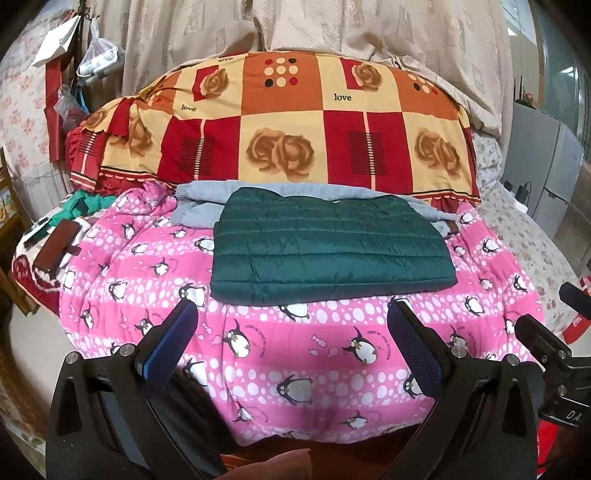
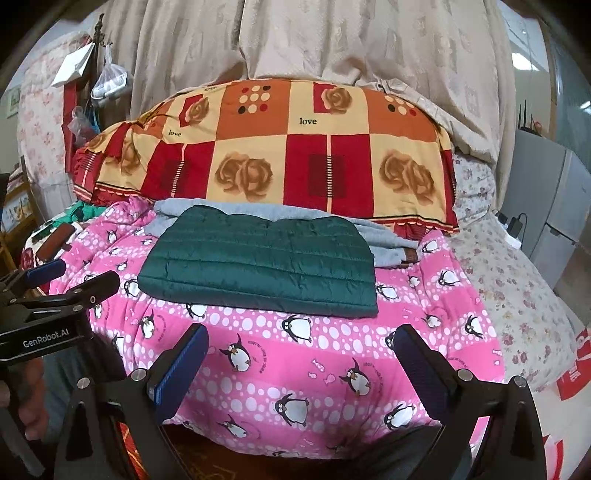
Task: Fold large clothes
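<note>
A dark green quilted jacket (image 1: pixel 328 245) lies folded into a flat rectangle on the pink penguin quilt (image 1: pixel 303 354); it also shows in the right wrist view (image 2: pixel 262 260). A folded grey garment (image 1: pixel 207 203) lies under and behind it, also in the right wrist view (image 2: pixel 388 240). My left gripper (image 1: pixel 293 317) is open and empty, held back from the jacket's near edge. My right gripper (image 2: pixel 301 339) is open and empty, also short of the jacket. The right gripper shows at the left view's right edge (image 1: pixel 546 332). The left gripper shows at the right view's left edge (image 2: pixel 74 280).
A large red, orange and cream rose-patterned pillow (image 1: pixel 288 122) stands behind the clothes. Beige curtains (image 1: pixel 332 26) hang at the back. Clutter with a brown case (image 1: pixel 55 247) lies at the left. A floral sheet (image 2: pixel 517 295) covers the bed to the right.
</note>
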The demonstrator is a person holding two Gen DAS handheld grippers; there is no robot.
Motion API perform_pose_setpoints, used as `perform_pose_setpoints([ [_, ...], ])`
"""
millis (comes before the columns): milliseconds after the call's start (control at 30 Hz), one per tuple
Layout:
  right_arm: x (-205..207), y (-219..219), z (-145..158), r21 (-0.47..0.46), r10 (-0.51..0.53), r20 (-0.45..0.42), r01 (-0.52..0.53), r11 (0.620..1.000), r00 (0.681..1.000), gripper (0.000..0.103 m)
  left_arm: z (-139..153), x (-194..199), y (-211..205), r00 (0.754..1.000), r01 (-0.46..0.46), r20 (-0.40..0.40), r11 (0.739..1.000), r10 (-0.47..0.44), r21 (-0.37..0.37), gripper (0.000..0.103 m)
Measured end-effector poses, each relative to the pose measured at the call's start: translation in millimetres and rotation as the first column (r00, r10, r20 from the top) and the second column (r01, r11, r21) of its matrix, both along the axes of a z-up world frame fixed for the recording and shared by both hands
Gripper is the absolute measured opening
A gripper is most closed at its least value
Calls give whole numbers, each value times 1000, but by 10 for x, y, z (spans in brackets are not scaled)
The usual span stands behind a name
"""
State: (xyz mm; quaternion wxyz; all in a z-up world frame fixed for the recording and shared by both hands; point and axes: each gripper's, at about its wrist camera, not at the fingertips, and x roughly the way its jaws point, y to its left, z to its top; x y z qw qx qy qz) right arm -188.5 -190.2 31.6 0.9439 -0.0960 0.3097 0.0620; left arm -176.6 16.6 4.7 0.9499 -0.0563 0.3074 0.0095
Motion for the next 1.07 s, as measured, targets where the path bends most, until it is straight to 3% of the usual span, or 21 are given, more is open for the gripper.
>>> perform_pose_setpoints([
  [767,29,24,-6,9,11,-16,-11,1000,1000,100,-7,7,-57,1000,14,-14,1000,-14,-15,103],
  [1067,24,30,-84,8,13,-23,-13,1000,1000,100,-4,-60,-145,999,28,25,1000,-29,6,103],
])
